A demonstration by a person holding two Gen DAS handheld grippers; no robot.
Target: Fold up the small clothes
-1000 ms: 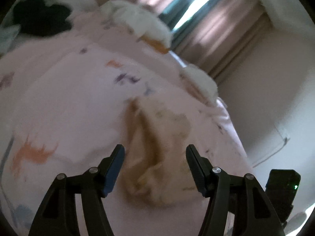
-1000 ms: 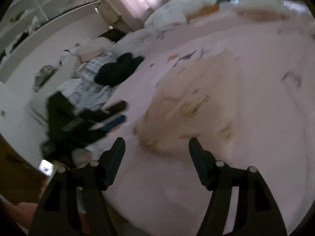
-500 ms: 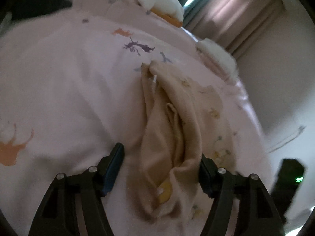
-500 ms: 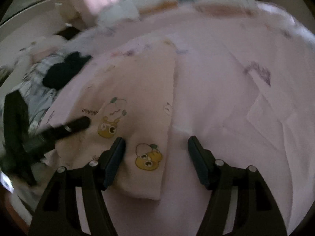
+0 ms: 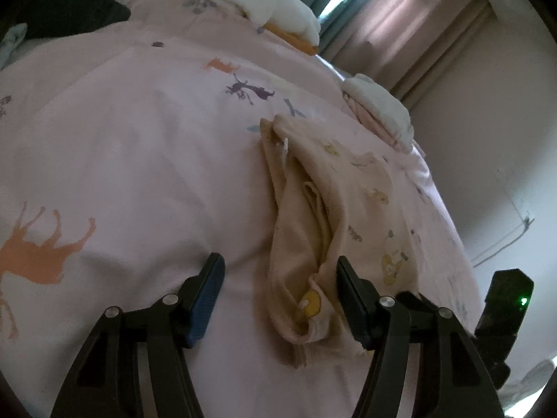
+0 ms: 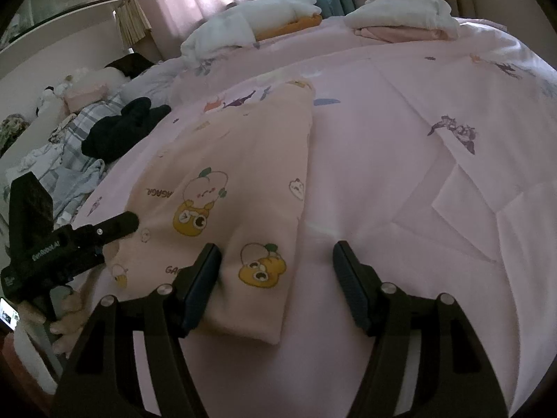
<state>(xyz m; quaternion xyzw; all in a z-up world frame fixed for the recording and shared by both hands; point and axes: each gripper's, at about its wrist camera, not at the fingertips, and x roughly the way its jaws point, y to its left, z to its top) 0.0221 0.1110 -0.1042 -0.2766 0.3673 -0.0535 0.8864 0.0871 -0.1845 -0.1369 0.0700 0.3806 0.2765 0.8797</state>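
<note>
Bare pink quilt [image 6: 400, 174] lies open right of the peach garment [image 6: 243, 181], while dark clothes [image 6: 122, 129] crowd its left edge and folded piles [image 6: 400, 14] block the far side.

Both wrist views low over garment [image 5: 313, 230]

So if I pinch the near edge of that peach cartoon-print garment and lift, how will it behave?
The peach garment is probably floppy: its layers wrinkle and sag in the left wrist view. It is likely light, lying thin on the pink bedspread. It may drag and bunch rather than slide.
</note>
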